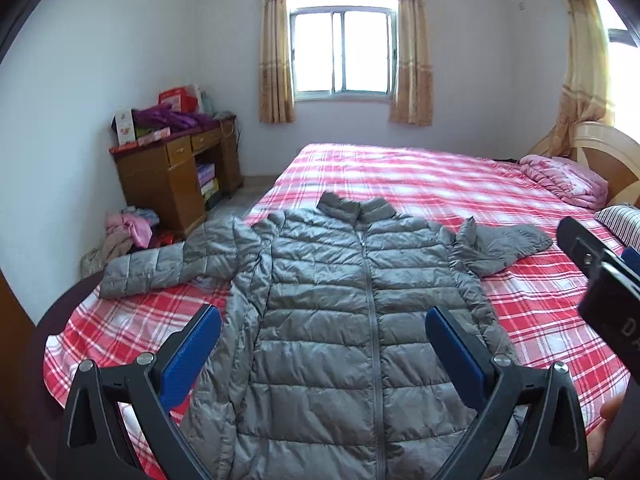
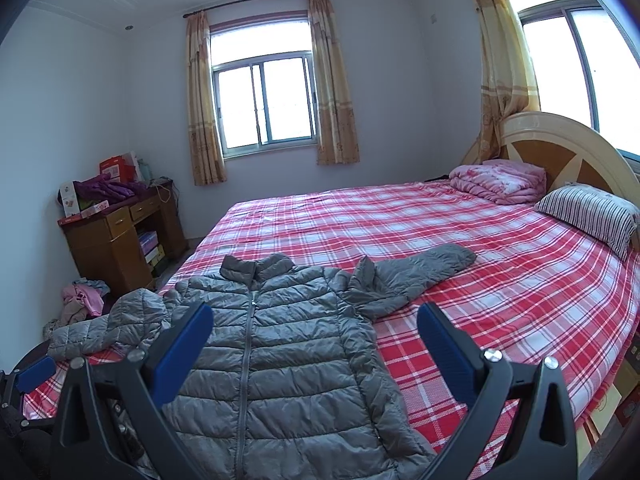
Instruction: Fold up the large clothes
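The grey puffer jacket [image 1: 340,320] is running off the bottom edge below the left gripper's fingers [image 1: 192,356], so its hem is not showing. In the right wrist view, the left finger [image 2: 180,356] is covering part of the jacket's chest, and the hem is again being cut off. The far sleeve cuff [image 1: 120,276] beyond the left fingertip is reading too small for detail.

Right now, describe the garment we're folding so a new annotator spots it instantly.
Start at the bed with the red plaid sheet. At its near end a grey quilted puffer jacket lies flat, zipped, front up, sleeves spread. The other fabrics on the bed are a folded pink quilt and a striped pillow by the headboard.
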### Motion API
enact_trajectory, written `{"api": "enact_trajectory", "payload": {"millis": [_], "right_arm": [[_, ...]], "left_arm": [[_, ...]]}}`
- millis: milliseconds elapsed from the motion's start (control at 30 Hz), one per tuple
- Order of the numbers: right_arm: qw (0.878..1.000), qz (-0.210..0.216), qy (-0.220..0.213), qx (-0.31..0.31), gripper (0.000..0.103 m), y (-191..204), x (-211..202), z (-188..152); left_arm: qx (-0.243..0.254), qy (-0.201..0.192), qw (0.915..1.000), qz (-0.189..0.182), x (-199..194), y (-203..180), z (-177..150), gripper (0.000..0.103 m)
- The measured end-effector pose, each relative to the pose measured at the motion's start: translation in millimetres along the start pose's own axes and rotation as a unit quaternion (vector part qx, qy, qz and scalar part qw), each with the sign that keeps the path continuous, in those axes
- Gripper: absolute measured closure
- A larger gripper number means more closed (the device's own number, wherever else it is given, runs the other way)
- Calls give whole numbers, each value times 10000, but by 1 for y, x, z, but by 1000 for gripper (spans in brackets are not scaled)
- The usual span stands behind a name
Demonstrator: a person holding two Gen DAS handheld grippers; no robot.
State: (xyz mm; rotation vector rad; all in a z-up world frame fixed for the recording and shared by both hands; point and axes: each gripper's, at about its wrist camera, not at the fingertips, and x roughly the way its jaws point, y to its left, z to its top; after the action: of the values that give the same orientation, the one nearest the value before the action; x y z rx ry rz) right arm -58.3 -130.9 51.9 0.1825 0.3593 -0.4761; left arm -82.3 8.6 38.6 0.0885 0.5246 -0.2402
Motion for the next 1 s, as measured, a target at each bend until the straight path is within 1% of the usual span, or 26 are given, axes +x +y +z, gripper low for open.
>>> {"api": "enact_trajectory", "payload": {"millis": [100,200,267,300,367,467,567,633,767,900,1000], "right_arm": [[9999,-77,-71,-87,0,1,-4,0],[9998,-113,-110,-108,0,1,-5,1],[9997,-149,-138,-112,0,0,-6,2],[9997,-156,-143,-98,0,-1,-6,2],[9998,-156,-116,-73,0,-2,-7,3],[9996,-233,-114,-102,0,-2,-11,1],[9987,-380,-214,-260,0,3,-18,-1],[9984,-376,-269,-312,0,5,-24,-2],[9981,-363,-321,-382,0,6,-35,-6],[9983,-323,-336,-351,0,5,-43,-11],[9983,-283,-358,-350,0,4,-50,-13]], "left_arm": [[80,-183,9998,17,-6,-5,-2,1],[64,-412,9991,46,-13,-5,-2,1],[34,-479,9988,91,-17,-4,-2,1],[16,-453,9989,108,-18,-3,-3,1],[23,-261,9996,90,-17,-4,-6,1],[101,134,9998,-57,-12,-9,-13,1],[15,345,9992,-211,-11,-9,-19,1],[-22,317,9993,-172,-14,-8,-23,1],[36,99,9999,25,-28,-8,-30,1],[17,139,9999,4,-35,-6,-36,1],[1,138,9999,64,-38,-3,-40,1]]}}
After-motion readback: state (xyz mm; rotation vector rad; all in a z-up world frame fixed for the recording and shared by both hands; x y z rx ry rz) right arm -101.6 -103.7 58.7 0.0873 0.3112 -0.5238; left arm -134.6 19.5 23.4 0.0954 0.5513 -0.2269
